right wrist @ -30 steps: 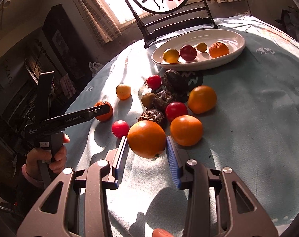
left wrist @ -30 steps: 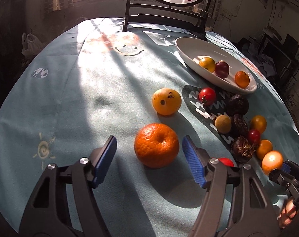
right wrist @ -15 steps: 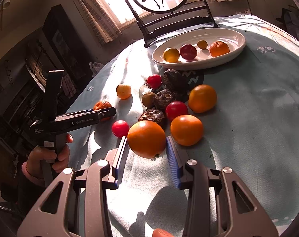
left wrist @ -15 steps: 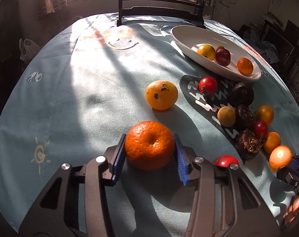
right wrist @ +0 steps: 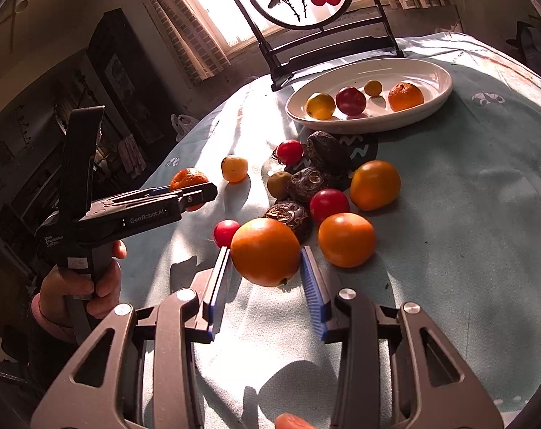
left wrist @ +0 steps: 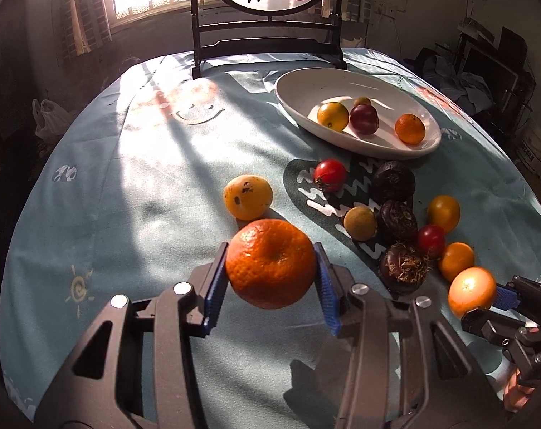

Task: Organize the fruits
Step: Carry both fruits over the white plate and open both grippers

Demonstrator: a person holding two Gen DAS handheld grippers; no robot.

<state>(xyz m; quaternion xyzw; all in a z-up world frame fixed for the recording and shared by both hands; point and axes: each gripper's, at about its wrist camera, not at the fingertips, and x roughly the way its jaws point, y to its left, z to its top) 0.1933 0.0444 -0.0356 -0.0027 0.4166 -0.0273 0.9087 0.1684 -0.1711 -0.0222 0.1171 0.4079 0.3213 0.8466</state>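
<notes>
Dimpled round tangerine (left wrist: 270,262), claw-pinched (left wrist: 270,286).

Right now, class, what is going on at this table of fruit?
A person is sorting fruit with two tools. The left hand-held gripper has just closed on a mandarin. The right hand-held gripper is clamped on a smooth orange. The white dish holds four fruits; the rest lie on the tablecloth.

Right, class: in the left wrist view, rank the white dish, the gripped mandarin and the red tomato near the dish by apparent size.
1. white dish
2. mandarin, enlarged by nearness to the camera
3. red tomato
</notes>
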